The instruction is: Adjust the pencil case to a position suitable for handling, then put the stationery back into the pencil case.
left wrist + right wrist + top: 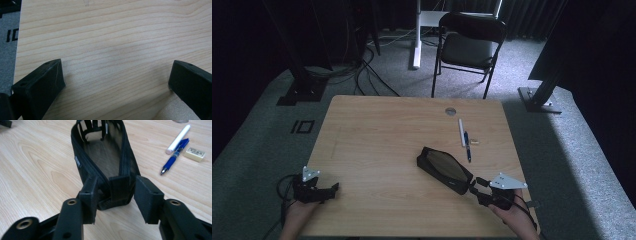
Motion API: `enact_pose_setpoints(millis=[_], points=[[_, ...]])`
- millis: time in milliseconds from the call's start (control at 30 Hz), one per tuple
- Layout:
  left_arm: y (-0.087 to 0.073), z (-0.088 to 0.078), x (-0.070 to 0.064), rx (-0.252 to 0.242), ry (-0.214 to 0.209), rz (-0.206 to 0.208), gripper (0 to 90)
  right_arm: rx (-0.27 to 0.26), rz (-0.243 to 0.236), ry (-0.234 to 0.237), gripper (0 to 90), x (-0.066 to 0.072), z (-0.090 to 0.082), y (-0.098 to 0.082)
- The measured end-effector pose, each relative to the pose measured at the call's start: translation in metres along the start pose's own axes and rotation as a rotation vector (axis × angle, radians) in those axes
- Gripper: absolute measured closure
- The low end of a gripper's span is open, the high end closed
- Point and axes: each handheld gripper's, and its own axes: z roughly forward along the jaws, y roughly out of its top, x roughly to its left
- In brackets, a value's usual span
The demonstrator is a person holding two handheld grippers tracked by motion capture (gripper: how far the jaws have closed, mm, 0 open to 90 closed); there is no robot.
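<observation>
An open black pencil case (444,169) lies slanted on the wooden table (377,145), its dark inside (105,155) showing in the right gripper view. My right gripper (474,185) is at the case's near end. Its jaws are open and straddle the end tab (120,187), the left jaw against the case's side and a small gap left at the right jaw. My left gripper (334,189) rests at the table's near left corner, jaws wide open (116,80) over bare wood, with nothing between them.
A white marker (461,132), a blue pen (467,146) and a small eraser (474,142) lie just beyond the case. They also show in the right gripper view: marker (178,138), pen (175,156), eraser (194,153). A grey disc (450,110) sits near the far edge. A folding chair (469,45) stands behind the table.
</observation>
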Motion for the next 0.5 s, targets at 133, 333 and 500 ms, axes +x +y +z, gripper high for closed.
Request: enact_pose_setpoints(millis=[133,333,500], points=[[0.000,0.000,0.000,0.000,0.000,0.000,0.3,-0.022,0.008,0.015,50.3,0.001,-0.003,0.005],[0.000,0.000,0.000,0.000,0.000,0.000,0.3,-0.034,-0.005,0.024,47.0,0.000,-0.004,0.014],[0.000,0.000,0.000,0.000,0.000,0.000,0.3,-0.051,-0.025,0.018,46.4,-0.002,-0.001,0.025]])
